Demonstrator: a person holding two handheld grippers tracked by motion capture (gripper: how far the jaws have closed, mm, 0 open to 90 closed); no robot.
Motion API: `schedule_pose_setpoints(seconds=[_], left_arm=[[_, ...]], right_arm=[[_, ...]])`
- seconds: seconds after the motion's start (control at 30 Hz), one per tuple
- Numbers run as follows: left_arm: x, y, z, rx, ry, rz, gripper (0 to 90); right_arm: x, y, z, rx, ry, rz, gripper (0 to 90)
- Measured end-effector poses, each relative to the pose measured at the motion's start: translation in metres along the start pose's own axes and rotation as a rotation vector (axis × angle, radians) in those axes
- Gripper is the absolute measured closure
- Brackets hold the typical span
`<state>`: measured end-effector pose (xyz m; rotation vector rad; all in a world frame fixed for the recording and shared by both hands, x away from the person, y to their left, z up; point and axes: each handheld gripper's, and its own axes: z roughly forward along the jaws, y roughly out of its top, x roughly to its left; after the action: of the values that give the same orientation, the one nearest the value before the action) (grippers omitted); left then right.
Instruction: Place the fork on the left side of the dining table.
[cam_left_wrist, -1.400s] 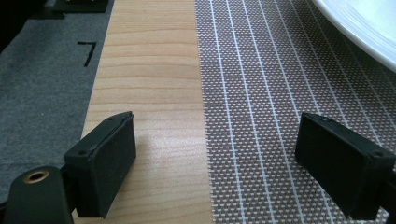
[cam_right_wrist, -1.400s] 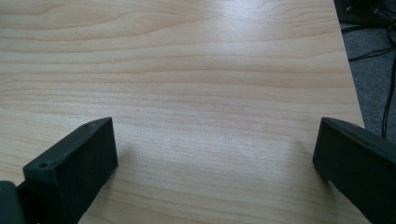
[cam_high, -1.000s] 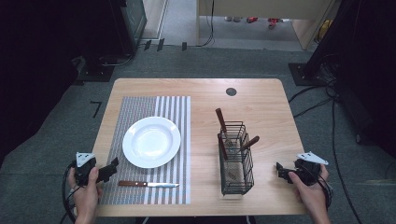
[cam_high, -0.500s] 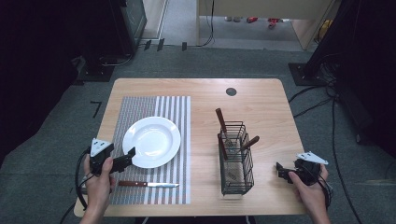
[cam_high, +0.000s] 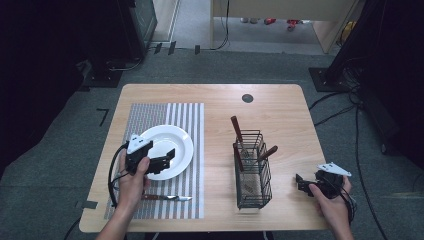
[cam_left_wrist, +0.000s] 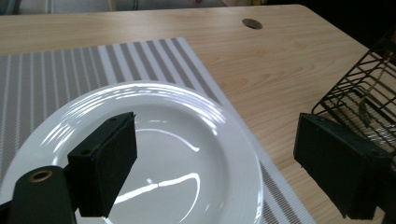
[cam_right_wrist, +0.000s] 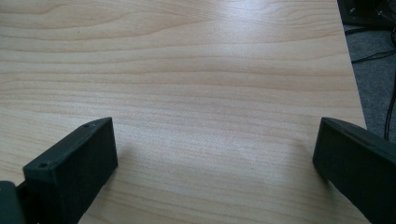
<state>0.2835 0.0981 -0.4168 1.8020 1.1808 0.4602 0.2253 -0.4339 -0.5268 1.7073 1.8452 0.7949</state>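
Observation:
A white plate (cam_high: 175, 140) lies on a grey striped placemat (cam_high: 150, 112) at the table's left. My left gripper (cam_high: 167, 157) hovers over the plate's near left part, jaws open and empty; its own view shows the plate (cam_left_wrist: 187, 154) between the spread jaws of the left gripper (cam_left_wrist: 215, 172). A knife (cam_high: 165, 197) with a brown handle lies on the mat near the front edge. A black wire basket (cam_high: 252, 170) holds brown-handled utensils (cam_high: 236, 127). My right gripper (cam_high: 300, 182) rests open at the table's front right, over bare wood in its own view (cam_right_wrist: 215, 168).
A small dark round grommet (cam_high: 247, 98) sits near the table's far edge. The basket's corner (cam_left_wrist: 369, 88) shows at the right of the left gripper view. Cables (cam_high: 350, 105) run over the floor to the right of the table.
My left gripper has moved forward and to the right from the table's front left corner to above the plate. The right gripper has stayed put.

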Motion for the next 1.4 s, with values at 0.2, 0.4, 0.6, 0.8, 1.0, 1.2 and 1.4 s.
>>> schedule_pose_setpoints(seconds=[0.2, 0.4, 0.6, 0.8, 1.0, 1.2, 1.4], left_arm=[[-0.027, 0.018, 0.017, -0.018, -0.06, 0.022, 13.9], [-0.041, 0.027, 0.03, -0.026, -0.094, 0.02, 14.2], [-0.058, 0.037, 0.048, -0.023, -0.144, 0.025, 14.4], [-0.076, 0.049, 0.062, -0.029, -0.187, 0.05, 14.4], [-0.088, 0.059, 0.075, -0.039, -0.248, 0.05, 15.4], [-0.099, 0.066, 0.086, -0.037, -0.274, 0.049, 27.8], [-0.105, 0.074, 0.094, -0.046, -0.314, 0.032, 41.9]], right_arm=[[0.0, 0.0, 0.0, 0.0, 0.0, 0.0, 0.0], [0.0, 0.0, 0.0, -0.001, 0.004, -0.004, 0.0], [0.0, 0.0, 0.0, 0.0, 0.006, -0.007, 0.0], [0.0, 0.0, 0.0, 0.001, 0.008, -0.008, 0.0], [0.0, 0.0, 0.0, -0.001, 0.012, -0.012, 0.0], [0.0, 0.0, 0.0, 0.001, 0.013, -0.014, 0.0], [0.0, 0.0, 0.0, 0.001, 0.013, -0.014, 0.0]])
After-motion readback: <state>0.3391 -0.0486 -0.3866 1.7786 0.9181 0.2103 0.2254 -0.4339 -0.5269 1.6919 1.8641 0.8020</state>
